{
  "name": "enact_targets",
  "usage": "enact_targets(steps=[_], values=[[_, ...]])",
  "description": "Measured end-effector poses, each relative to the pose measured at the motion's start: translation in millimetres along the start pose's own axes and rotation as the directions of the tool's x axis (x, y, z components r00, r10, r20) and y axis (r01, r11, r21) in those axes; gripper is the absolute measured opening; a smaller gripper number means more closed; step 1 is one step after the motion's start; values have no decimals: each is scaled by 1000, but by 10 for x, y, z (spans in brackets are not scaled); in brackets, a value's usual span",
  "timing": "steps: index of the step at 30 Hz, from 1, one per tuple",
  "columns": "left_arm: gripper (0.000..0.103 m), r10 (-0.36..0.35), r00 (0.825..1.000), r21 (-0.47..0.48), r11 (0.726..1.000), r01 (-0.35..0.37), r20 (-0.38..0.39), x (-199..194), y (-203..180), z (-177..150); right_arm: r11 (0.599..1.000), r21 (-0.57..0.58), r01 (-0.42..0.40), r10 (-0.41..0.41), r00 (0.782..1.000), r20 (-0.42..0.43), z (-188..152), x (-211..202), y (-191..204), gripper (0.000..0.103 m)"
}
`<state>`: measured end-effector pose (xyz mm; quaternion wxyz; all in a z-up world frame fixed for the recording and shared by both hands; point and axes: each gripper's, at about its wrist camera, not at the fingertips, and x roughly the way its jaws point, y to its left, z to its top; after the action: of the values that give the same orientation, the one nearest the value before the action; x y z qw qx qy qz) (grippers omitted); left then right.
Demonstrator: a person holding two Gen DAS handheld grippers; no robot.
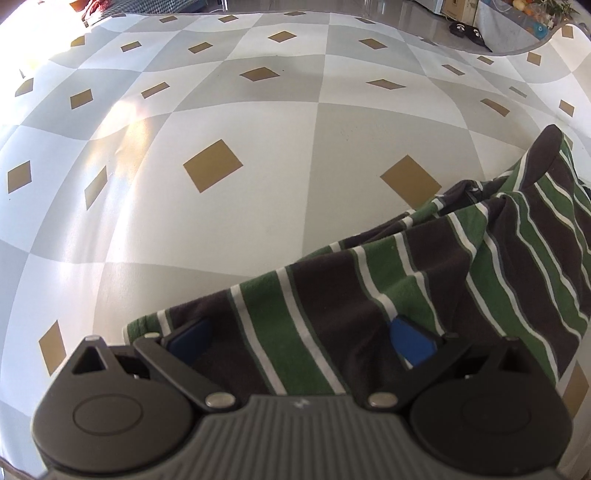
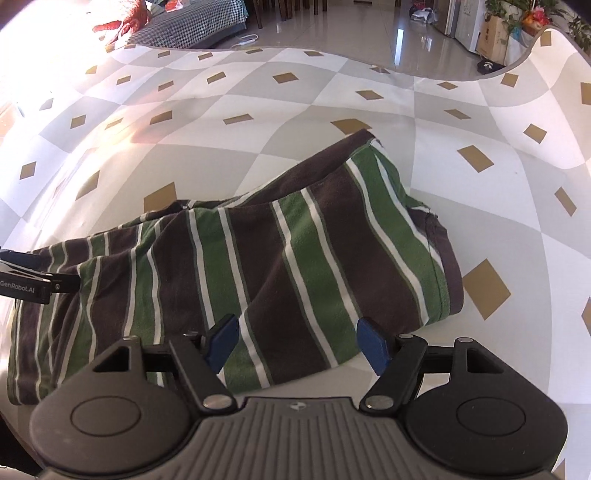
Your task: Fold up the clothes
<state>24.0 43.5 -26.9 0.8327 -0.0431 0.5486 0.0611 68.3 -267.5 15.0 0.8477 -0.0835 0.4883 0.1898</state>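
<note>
A striped garment (image 2: 258, 258) in green, dark brown and white lies folded and rumpled on the checked table (image 2: 480, 184). In the left wrist view the garment (image 1: 406, 280) fills the lower right. My left gripper (image 1: 299, 339) is open, its blue pads (image 1: 410, 343) spread over the garment's near left edge, with cloth lying between them. It shows at the left edge of the right wrist view (image 2: 33, 284). My right gripper (image 2: 295, 339) is open, its blue pads (image 2: 373, 343) straddling the garment's near edge.
The table cover has grey and white diamonds with tan squares. Its far edge (image 2: 332, 51) curves before a tiled floor (image 2: 351, 22). A houndstooth sofa (image 2: 192, 26), dark slippers (image 1: 467, 31) and plants (image 2: 535, 14) lie beyond.
</note>
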Motion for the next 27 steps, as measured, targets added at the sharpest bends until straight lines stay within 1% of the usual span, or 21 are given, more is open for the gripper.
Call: enact_targets(steps=[2, 4, 8, 15, 19, 22, 27], values=[[103, -8, 1000, -36, 999, 8, 6, 15, -26, 49, 1000, -1, 11, -10, 1000, 18, 68, 22, -49, 69], [103, -32, 999, -55, 998, 33, 18, 32, -72, 104, 1000, -6, 14, -14, 1000, 20, 113, 74, -72, 69], [103, -34, 998, -32, 999, 36, 43, 96, -231, 184, 999, -29, 35, -35, 999, 24, 173, 200, -69, 69], [103, 0, 997, -12, 1000, 0, 79, 182, -356, 242, 997, -61, 45, -43, 999, 32, 199, 379, -99, 69], [103, 43, 994, -1, 999, -44, 101, 225, -364, 226, 998, -34, 61, -61, 998, 0, 201, 494, -179, 69], [103, 47, 993, -30, 999, -44, 111, 245, -297, 239, 999, 3, 46, -46, 999, 7, 187, 516, -273, 70], [103, 74, 989, -84, 994, -64, 125, 275, -154, 276, 999, 4, 46, -46, 999, 10, 170, 515, -337, 71]])
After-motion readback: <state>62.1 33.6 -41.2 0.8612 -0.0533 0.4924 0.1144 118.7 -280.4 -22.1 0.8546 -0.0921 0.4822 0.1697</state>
